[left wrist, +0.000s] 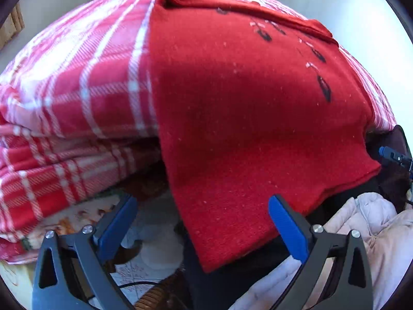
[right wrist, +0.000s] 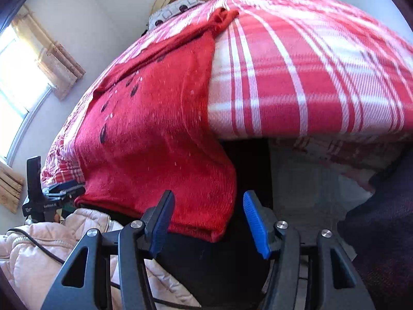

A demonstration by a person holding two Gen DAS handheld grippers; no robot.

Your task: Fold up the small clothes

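Observation:
A red knit garment (left wrist: 245,108) with small black marks lies on a red and white plaid bed cover (left wrist: 77,77), its near end hanging over the bed edge. My left gripper (left wrist: 204,204) is open, its jaws spread either side of the hanging left corner, not touching it. In the right wrist view the same garment (right wrist: 155,142) hangs over the edge of the cover (right wrist: 309,77). My right gripper (right wrist: 209,211) is open with the garment's lower right corner between its blue pads (right wrist: 254,222), not pinched.
A pale pink padded jacket (right wrist: 38,245) lies below the bed edge, also in the left wrist view (left wrist: 374,232). A dark cloth (right wrist: 382,232) is at the right. A window with curtains (right wrist: 25,64) is at the left. Floor shows under the bed (left wrist: 149,245).

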